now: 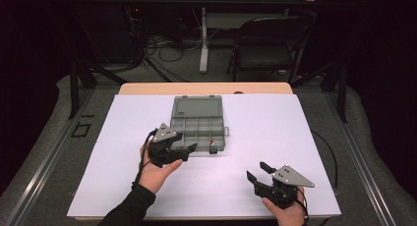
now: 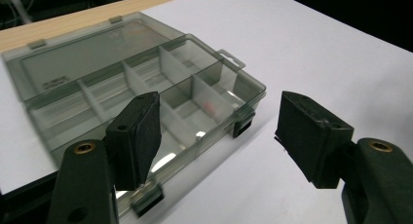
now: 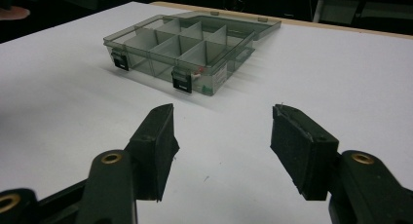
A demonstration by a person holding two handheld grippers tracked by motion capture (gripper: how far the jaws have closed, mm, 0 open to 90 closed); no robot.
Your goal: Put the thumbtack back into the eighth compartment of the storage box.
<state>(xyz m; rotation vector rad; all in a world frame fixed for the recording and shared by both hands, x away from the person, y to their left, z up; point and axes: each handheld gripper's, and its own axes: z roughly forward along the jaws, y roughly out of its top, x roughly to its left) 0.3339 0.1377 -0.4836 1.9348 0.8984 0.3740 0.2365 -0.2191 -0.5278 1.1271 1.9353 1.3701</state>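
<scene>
A smoky clear plastic organizer box (image 1: 198, 123) lies open in the middle of the white table top, its lid folded back flat. Dividers split its tray (image 2: 146, 97) into several compartments, and a small red item (image 2: 211, 107) rests in the front right one. Two black latches (image 3: 181, 81) hang on its front wall (image 3: 146, 63). My left gripper (image 1: 183, 150) is open at the box's front left corner, its jaws spread wide with nothing between them. My right gripper (image 1: 258, 170) is open over bare table, well to the front right of the box.
A white sheet (image 1: 275, 132) covers the table, whose wooden edge (image 1: 206, 88) shows at the back. Beyond the table stand a black folding chair (image 1: 268, 44), a white table leg (image 1: 203, 39) and cables on the floor.
</scene>
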